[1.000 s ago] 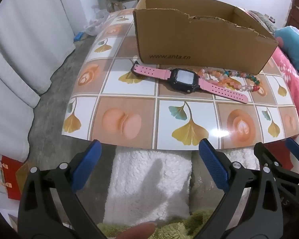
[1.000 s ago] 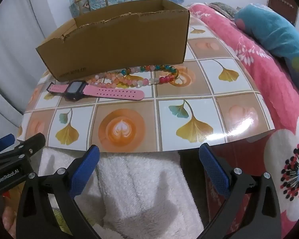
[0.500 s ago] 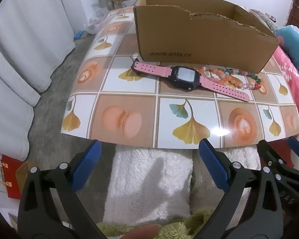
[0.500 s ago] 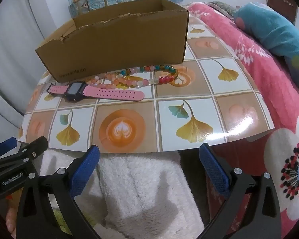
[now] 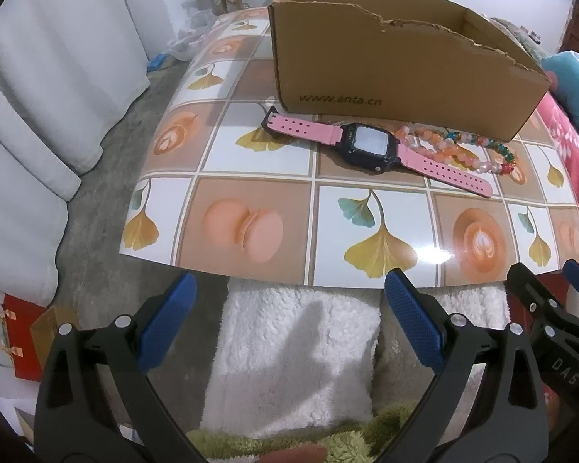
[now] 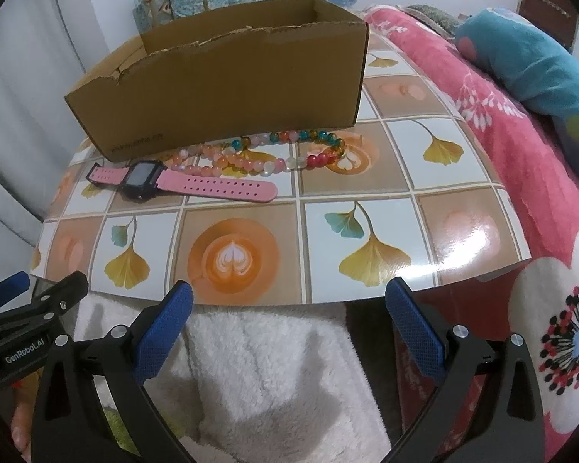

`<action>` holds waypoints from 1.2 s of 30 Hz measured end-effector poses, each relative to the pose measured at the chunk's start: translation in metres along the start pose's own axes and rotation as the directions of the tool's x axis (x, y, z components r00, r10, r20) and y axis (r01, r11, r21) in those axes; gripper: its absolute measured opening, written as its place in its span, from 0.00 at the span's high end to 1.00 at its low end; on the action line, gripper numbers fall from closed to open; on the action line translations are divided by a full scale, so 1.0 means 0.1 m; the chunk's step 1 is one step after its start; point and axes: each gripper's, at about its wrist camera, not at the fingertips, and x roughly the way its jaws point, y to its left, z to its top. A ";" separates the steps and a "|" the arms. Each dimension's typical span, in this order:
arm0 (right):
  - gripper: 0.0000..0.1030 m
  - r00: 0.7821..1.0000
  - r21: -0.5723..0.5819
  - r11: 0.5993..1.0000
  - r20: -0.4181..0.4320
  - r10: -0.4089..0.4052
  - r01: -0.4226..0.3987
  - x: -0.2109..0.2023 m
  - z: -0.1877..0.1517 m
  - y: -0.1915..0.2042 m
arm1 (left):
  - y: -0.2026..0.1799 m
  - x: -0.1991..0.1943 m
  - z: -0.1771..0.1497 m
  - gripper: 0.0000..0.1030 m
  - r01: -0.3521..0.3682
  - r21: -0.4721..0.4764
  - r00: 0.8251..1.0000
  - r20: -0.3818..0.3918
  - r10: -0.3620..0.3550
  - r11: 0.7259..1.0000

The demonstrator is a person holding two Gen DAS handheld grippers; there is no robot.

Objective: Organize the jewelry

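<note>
— 2 grippers, what state?
— Left gripper (image 5: 285,305) and right gripper (image 6: 289,308) both gape wide, holding nothing.
— Jewelry?
— Pink watch (image 5: 370,146) and bead bracelets (image 6: 274,152) lie just before the cardboard box (image 5: 397,77), watch nearer its printed end.

- The left view looks forward from behind the left claw (image 5: 287,301), down onto the table (image 5: 251,193) from its near edge, with the box (image 5: 397,73) ahead.
- The right view does the same from behind the right claw (image 6: 289,308).
- Both see the same table (image 6: 366,231), box (image 6: 227,85), watch (image 5: 370,146) (image 6: 143,179) and beads (image 5: 463,150) (image 6: 258,154).
- Each view catches the other claw at its side.
</note>
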 end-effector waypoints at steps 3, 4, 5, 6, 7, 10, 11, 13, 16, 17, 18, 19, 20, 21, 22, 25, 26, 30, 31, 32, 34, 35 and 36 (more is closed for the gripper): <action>0.05 1.000 0.005 1.000 -0.004 -0.004 0.004 0.01 0.01 -0.01 | -0.01 0.03 0.01 0.08 0.005 0.006 1.000 -0.002 -0.005 1.000; 0.05 1.000 0.005 1.000 -0.004 -0.006 0.006 0.01 0.01 -0.01 | -0.01 0.02 0.01 0.08 0.005 0.006 1.000 -0.001 -0.005 1.000; 0.05 1.000 0.004 1.000 -0.004 -0.008 0.008 0.01 0.02 -0.01 | -0.01 0.02 0.01 0.08 0.005 0.007 1.000 -0.001 -0.005 1.000; 0.05 1.000 0.004 1.000 -0.004 -0.008 0.008 0.01 0.02 -0.01 | -0.01 0.01 0.00 0.08 0.006 0.007 1.000 -0.001 -0.006 1.000; 0.05 1.000 0.004 1.000 -0.004 -0.009 0.009 0.01 0.02 -0.01 | -0.02 0.01 0.00 0.08 0.007 0.007 1.000 -0.001 -0.007 1.000; 0.05 1.000 0.003 1.000 -0.004 -0.010 0.010 0.01 0.02 0.00 | -0.01 0.01 -0.02 0.08 0.010 0.010 1.000 -0.003 -0.010 1.000; 0.05 1.000 0.004 1.000 -0.004 -0.010 0.010 0.01 0.02 -0.01 | -0.01 0.01 -0.02 0.08 0.010 0.009 1.000 -0.003 -0.010 1.000; 0.05 1.000 0.003 1.000 -0.005 -0.009 0.009 0.01 0.02 0.00 | -0.01 0.01 -0.02 0.08 0.012 0.009 1.000 -0.003 -0.012 1.000; 0.05 1.000 0.002 1.000 -0.003 -0.010 0.010 0.01 0.02 0.00 | -0.01 0.01 -0.03 0.08 0.012 0.009 1.000 -0.003 -0.012 1.000; 0.05 1.000 0.001 1.000 -0.003 -0.010 0.010 0.01 0.02 0.00 | -0.02 0.01 -0.03 0.08 0.012 0.010 1.000 -0.002 -0.012 1.000; 0.05 1.000 0.002 1.000 -0.003 -0.011 0.011 0.01 0.03 0.01 | -0.01 0.01 -0.02 0.08 0.011 0.009 1.000 -0.003 -0.011 1.000; 0.05 1.000 0.002 1.000 -0.002 -0.010 0.010 0.01 0.03 0.00 | -0.02 0.01 -0.03 0.08 0.011 0.010 1.000 -0.002 -0.011 1.000; 0.05 1.000 0.001 1.000 -0.003 -0.010 0.010 0.01 0.03 0.00 | -0.01 0.01 -0.02 0.08 0.011 0.009 1.000 -0.004 -0.011 1.000; 0.05 1.000 0.002 1.000 -0.003 -0.010 0.010 0.01 0.03 0.00 | -0.01 0.01 -0.02 0.08 0.011 0.009 1.000 -0.004 -0.011 1.000; 0.05 1.000 0.003 1.000 -0.004 -0.009 0.009 0.00 0.03 0.00 | -0.02 0.01 -0.02 0.08 0.012 0.009 1.000 -0.004 -0.012 1.000; 0.05 1.000 -0.001 1.000 -0.002 -0.011 0.011 0.00 0.03 0.01 | -0.01 0.02 -0.02 0.08 0.011 0.009 1.000 -0.004 -0.011 1.000; 0.05 1.000 -0.001 1.000 -0.003 -0.011 0.011 0.00 0.03 0.01 | -0.02 0.02 -0.02 0.08 0.012 0.009 1.000 -0.004 -0.012 1.000; 0.05 1.000 -0.002 1.000 -0.004 -0.012 0.012 0.00 0.03 0.01 | -0.01 0.02 -0.03 0.08 0.013 0.010 1.000 -0.005 -0.013 1.000; 0.05 1.000 -0.001 1.000 -0.003 -0.011 0.011 0.00 0.03 0.01 | -0.01 0.03 -0.03 0.08 0.014 0.011 1.000 -0.005 -0.014 1.000; 0.05 1.000 -0.002 1.000 -0.003 -0.012 0.012 0.00 0.03 0.01 | -0.02 0.04 -0.03 0.08 0.014 0.011 1.000 -0.005 -0.013 1.000; 0.05 1.000 -0.003 1.000 -0.003 -0.012 0.012 0.00 0.03 0.01 | -0.02 0.04 -0.03 0.08 0.013 0.011 1.000 -0.004 -0.013 1.000; 0.05 1.000 -0.002 1.000 -0.002 -0.012 0.012 0.00 0.03 0.01 | -0.02 0.04 -0.02 0.08 0.012 0.011 1.000 -0.004 -0.012 1.000; 0.05 1.000 -0.001 1.000 -0.003 -0.012 0.012 0.00 0.03 0.01 | -0.02 0.04 -0.03 0.08 0.012 0.012 1.000 -0.004 -0.012 1.000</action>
